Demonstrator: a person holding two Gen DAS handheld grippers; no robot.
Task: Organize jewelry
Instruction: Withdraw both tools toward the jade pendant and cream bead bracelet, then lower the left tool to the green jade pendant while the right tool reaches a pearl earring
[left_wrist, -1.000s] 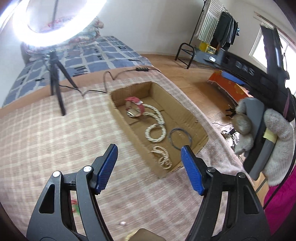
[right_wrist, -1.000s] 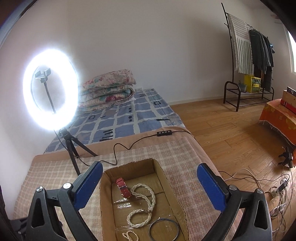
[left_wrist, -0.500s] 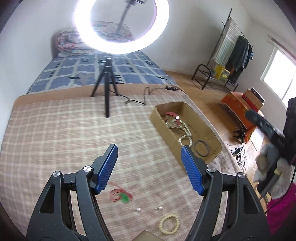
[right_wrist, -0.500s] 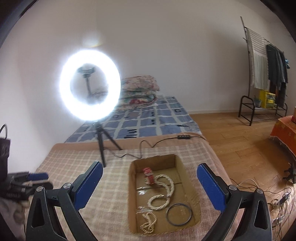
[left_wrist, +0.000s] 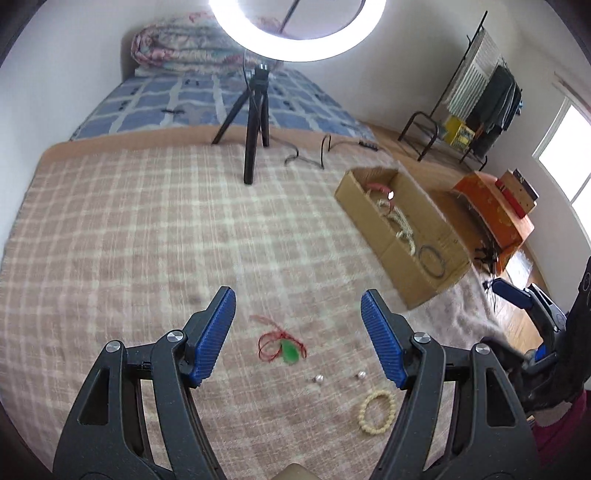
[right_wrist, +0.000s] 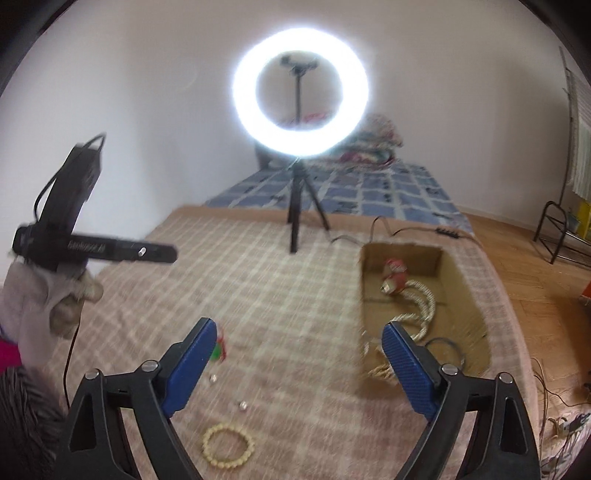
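**Loose jewelry on the blanket, both hand-held grippers spread wide**

We see a red cord with a green pendant (left_wrist: 281, 345) lying on the checked blanket (left_wrist: 129, 229), between the blue pads of our left hand-held gripper (left_wrist: 298, 334) and a little beyond them. Nearer to us lie two small silver beads (left_wrist: 318, 379), apart from each other, and a cream bead bracelet (left_wrist: 377, 412) beside the right finger of that gripper. None of these is touched. The left hand-held gripper is spread wide and holds nothing.

In the right wrist view the same bracelet (right_wrist: 228, 445) lies low between the fingers of our right hand-held gripper (right_wrist: 298, 363), which is also wide apart and empty; the pendant is partly hidden behind its left pad.

To the right on the blanket stands an open cardboard box (left_wrist: 373, 208). Inside it we make out a red strap (right_wrist: 395, 275), pale beaded necklaces (right_wrist: 419, 314) and a dark ring (left_wrist: 431, 255).

Beyond stands a lit ring light (right_wrist: 301, 92) on a black tripod (left_wrist: 255, 122), its cable (left_wrist: 306, 157) trailing over the blanket, with a blue patterned bed (left_wrist: 207, 103) behind.
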